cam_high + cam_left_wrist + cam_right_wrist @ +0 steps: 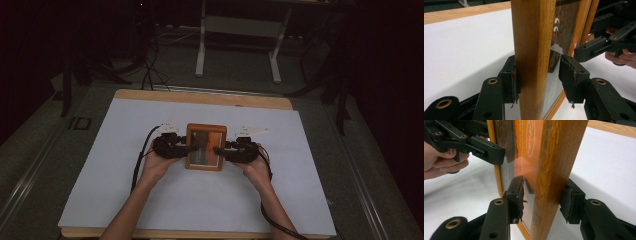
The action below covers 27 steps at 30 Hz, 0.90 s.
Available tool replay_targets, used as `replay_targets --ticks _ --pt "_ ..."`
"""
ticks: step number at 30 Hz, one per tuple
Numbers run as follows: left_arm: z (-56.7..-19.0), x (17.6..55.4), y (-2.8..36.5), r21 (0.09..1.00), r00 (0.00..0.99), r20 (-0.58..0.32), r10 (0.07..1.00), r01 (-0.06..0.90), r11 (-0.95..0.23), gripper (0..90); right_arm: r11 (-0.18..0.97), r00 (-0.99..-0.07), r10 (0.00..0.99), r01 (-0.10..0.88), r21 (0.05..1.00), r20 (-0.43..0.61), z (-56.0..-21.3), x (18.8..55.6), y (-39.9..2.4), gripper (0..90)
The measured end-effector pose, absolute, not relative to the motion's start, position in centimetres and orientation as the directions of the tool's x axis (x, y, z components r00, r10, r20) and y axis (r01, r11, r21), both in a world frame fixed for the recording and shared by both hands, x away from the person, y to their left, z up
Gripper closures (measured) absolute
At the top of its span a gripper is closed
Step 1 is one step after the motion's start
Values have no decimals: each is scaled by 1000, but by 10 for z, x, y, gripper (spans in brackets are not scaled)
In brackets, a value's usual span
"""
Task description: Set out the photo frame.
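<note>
Wooden picture frame stands at the centre of the high view on the white sheet covering the table. At its left, the left gripper straddles one side rail: one pad touches the wood, the other stands clear of the glass. At its right, the right gripper straddles the opposite rail, both pads slightly off it.
</note>
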<state>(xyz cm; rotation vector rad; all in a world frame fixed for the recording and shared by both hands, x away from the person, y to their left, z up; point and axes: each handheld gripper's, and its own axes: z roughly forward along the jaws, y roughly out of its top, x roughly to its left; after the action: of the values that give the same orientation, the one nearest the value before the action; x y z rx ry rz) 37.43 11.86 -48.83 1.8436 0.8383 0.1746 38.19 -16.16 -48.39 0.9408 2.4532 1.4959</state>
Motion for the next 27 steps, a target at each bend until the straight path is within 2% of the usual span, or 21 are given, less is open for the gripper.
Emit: replay_targets --ticks 10,20,24,27 --pt "-490 380 117 850 720 -273 638 491 -190 519 301 -783 577 467 832 231 -487 390 -160 550" --pt "-491 380 116 845 704 -257 662 496 -200 460 292 -769 600 469 834 222 -485 390 -163 520" --pt "-491 379 119 845 704 -256 663 496 -200 467 281 -765 605 466 839 223 -483 390 -166 520" --pt "-491 376 118 843 713 -254 653 494 -212 518 273 -763 607 463 843 222 -482 390 -168 545"
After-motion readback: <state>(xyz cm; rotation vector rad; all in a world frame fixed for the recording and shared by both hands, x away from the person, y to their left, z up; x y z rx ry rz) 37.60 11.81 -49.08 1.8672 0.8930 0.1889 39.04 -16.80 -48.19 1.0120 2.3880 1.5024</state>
